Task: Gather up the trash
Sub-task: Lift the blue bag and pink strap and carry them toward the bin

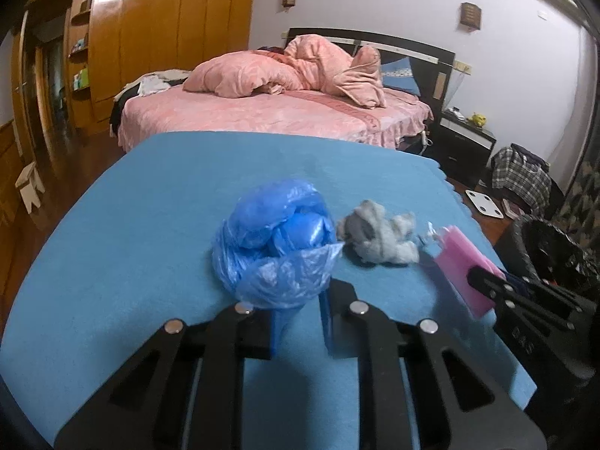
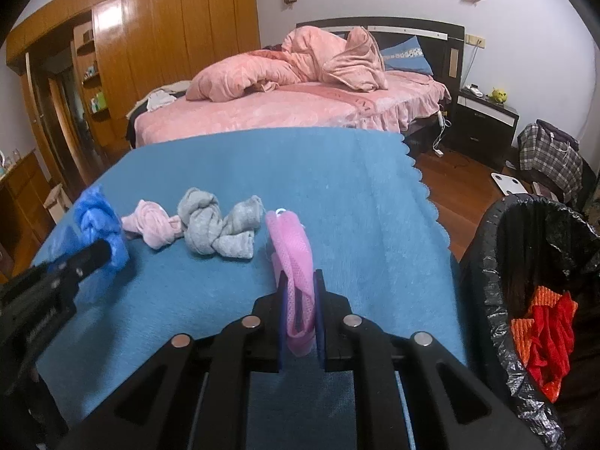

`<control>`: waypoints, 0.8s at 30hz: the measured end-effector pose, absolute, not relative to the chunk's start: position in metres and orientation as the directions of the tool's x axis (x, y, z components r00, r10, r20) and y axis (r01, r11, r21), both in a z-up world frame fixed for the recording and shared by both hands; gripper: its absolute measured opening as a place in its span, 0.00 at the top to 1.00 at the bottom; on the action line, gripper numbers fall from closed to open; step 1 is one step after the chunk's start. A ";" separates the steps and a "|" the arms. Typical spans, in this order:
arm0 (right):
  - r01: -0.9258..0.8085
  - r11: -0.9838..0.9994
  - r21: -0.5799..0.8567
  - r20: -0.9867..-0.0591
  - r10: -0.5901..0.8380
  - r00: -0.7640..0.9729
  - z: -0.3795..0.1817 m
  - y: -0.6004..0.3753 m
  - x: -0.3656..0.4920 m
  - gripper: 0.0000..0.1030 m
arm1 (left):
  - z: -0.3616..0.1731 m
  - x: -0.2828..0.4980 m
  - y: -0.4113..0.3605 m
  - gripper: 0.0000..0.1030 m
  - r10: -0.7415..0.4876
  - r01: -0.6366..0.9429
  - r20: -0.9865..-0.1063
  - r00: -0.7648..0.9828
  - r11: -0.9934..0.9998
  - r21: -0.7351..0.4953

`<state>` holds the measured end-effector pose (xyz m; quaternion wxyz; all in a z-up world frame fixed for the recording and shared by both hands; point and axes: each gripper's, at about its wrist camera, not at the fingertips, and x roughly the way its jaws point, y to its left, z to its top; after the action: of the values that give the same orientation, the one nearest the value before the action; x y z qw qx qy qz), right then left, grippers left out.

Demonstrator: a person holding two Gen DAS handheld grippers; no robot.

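- We've got the left gripper (image 1: 298,302) clamped on the crumpled blue plastic bag (image 1: 275,251) over the blue cloth (image 1: 131,225).
- Right gripper (image 2: 302,300) pinches the pink mesh pouch (image 2: 294,258); keep both tight.
- We should swing right, clear the lined bin's (image 2: 491,270) rim before releasing.

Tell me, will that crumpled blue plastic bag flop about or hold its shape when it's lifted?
The blue plastic bag looks thin and crinkled, so probably very light and floppy. Its glossy film may slip, though the left hand-held gripper pinches a bunched fold, which likely holds.

One blue plastic bag (image 1: 275,243), two knotted socks (image 2: 217,225), one pink mesh pouch (image 2: 294,262), one bin (image 2: 498,232).
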<state>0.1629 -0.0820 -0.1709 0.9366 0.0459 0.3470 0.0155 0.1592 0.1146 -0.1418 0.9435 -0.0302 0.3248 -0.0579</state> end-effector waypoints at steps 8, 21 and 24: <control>0.012 0.994 0.108 -0.644 0.061 0.762 -0.164 -0.102 0.154 0.88 | -0.140 0.148 0.089 0.85 -0.183 0.164 -0.603 0.777 0.983 -0.087; 0.065 0.987 0.144 -0.593 0.033 0.804 -0.137 -0.146 0.137 0.88 | -0.133 0.147 0.044 0.85 -0.251 0.243 -0.589 0.768 0.965 -0.094; 0.096 0.985 0.144 -0.573 0.004 0.819 -0.126 -0.166 0.131 0.88 | -0.124 0.148 0.027 0.85 -0.286 0.278 -0.574 0.767 0.955 -0.103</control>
<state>0.1306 -0.1656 -0.1257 0.9501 0.0836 0.2997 -0.0242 0.1477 0.0272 -0.1245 0.9400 -0.0060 0.3063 -0.1500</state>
